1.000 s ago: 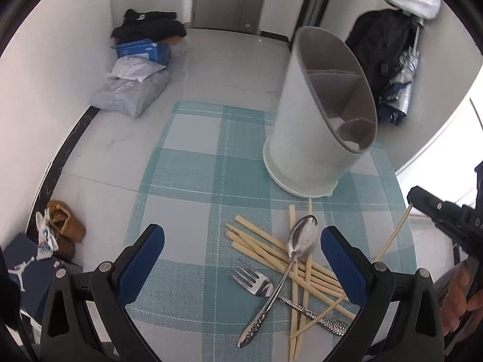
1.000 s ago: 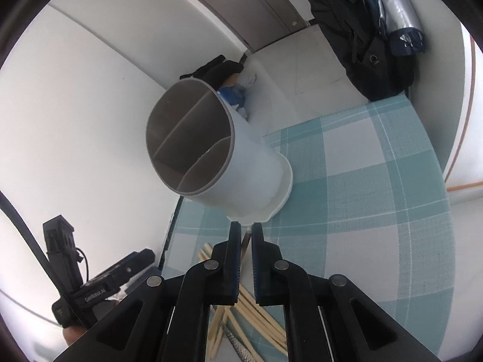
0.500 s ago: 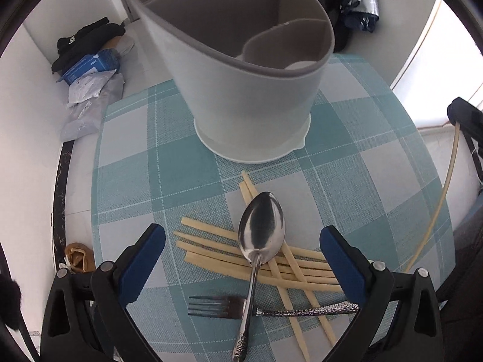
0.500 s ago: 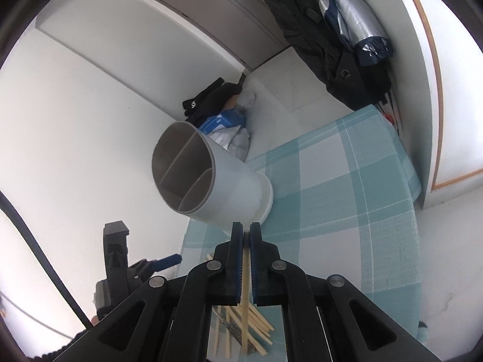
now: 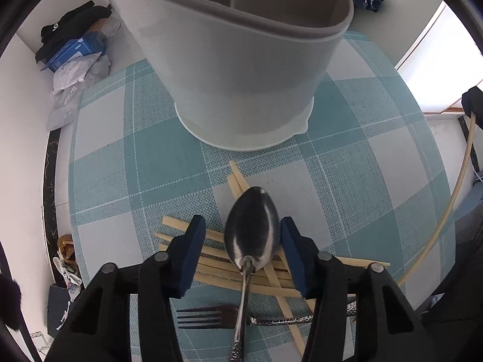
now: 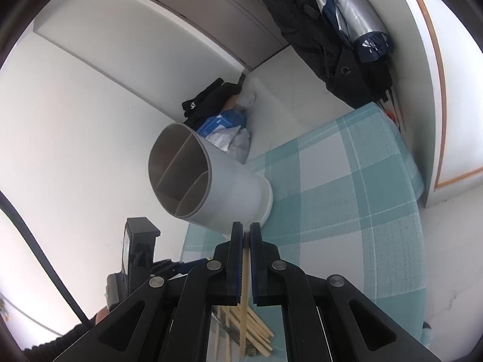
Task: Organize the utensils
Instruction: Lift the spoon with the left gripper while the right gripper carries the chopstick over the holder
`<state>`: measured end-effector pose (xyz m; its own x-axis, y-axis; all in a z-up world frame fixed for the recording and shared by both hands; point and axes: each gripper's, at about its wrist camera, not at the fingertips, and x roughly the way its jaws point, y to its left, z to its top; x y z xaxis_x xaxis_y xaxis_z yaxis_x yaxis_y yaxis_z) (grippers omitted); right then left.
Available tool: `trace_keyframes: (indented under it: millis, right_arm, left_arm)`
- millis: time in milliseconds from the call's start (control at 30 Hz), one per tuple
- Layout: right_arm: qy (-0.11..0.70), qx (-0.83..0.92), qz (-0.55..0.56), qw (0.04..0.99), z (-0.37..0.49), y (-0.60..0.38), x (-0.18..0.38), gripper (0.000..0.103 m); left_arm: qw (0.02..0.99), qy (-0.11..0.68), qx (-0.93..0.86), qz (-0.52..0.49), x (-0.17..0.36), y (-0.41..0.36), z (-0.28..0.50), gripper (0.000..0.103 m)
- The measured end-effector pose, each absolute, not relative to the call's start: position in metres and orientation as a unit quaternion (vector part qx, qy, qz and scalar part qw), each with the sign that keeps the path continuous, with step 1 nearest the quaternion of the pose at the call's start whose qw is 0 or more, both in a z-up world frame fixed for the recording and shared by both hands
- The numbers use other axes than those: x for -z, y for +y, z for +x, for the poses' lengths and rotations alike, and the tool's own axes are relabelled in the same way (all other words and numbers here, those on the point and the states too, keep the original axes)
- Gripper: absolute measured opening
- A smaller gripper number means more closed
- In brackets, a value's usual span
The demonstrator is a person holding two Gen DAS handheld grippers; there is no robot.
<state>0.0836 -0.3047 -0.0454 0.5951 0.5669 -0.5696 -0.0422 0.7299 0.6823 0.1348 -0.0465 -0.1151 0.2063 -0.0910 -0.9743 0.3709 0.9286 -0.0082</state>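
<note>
The left hand-held gripper (image 5: 241, 238) is closing around the spoon (image 5: 252, 238), which is lying on chopsticks (image 5: 211, 267) beside the holder (image 5: 241, 69). The right hand-held gripper (image 6: 246, 241) is pinching one chopstick (image 6: 245, 289).

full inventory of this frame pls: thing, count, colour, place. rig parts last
holder: one, pale grey, divided inside, upright on the cloth behind the pile.
cloth: one, teal and white check, covers the table.
spoon: one, silver, bowl between the left tool's pads, on the pile.
fork: one, silver, flat under the spoon handle.
chopsticks: several, exact count unclear, pale wood, crossed in a pile.
single chopstick: one, pale wood, clamped in the right tool.
bags and clothes: a heap, black, blue, white, on the floor in the corner.
left tool: blue pads, jaws just closing around the spoon bowl, grip not confirmed.
right tool: blue pads, shut on the single chopstick.
</note>
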Motion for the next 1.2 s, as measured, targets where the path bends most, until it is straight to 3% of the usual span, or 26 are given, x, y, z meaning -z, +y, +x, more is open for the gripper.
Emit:
trace_keyframes:
  millis: [67, 400, 1200]
  right_arm:
    - [0.412, -0.183, 0.322, 0.832, 0.084, -0.305, 0.047, 0.004]
    - [0.403, -0.184, 0.317, 0.838, 0.082, -0.302, 0.044, 0.004]
    - [0.366, -0.215, 0.19, 0.885, 0.055, -0.245, -0.01, 0.004]
  left_arm:
    - [0.769, 0.613, 0.153, 0.101, 0.114, -0.043, 0.136, 0.031]
    - [0.799, 0.585, 0.133, 0.043, 0.103, -0.035, 0.145, 0.031]
    - [0.908, 0.378, 0.095, -0.157, 0.024, 0.006, 0.093, 0.031]
